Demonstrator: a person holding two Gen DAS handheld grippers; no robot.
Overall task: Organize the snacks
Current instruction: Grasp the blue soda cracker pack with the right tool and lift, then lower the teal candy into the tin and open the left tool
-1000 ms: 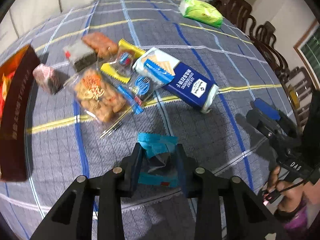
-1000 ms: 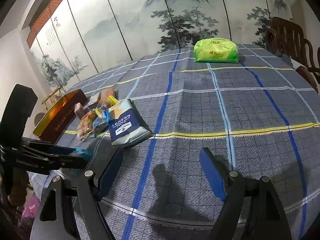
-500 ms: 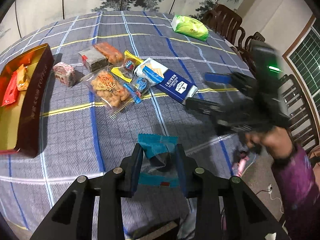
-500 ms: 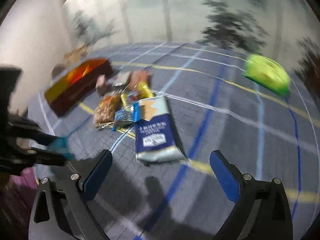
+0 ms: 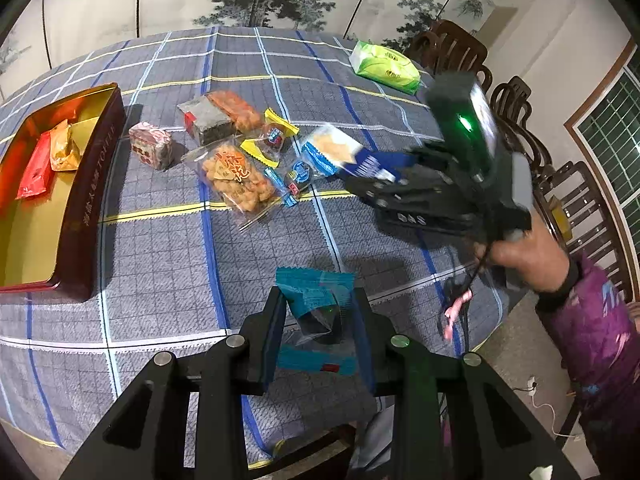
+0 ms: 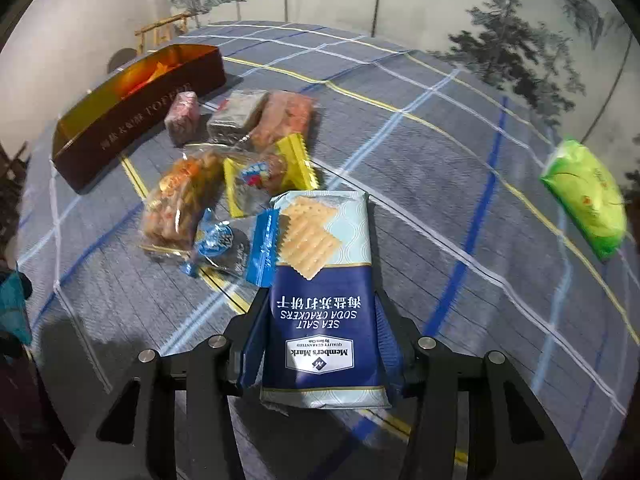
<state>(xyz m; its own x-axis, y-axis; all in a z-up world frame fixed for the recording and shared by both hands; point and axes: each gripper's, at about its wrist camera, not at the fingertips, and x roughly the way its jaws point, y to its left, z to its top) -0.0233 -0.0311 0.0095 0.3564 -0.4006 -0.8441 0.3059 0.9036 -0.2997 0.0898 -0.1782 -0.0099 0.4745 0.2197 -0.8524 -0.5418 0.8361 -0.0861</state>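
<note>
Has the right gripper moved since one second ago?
Yes. The right gripper came in over the table, its jaws closing around the cracker pack, away from the table edge.

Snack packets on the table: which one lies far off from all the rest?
The green packet, alone near the table's far edge by the chairs. The others cluster beside the box, except the cracker pack between the right gripper fingers.

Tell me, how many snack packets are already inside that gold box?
2: a red packet and an orange one beside it, at the far end of the gold box. Its near wall could hide others.
</note>
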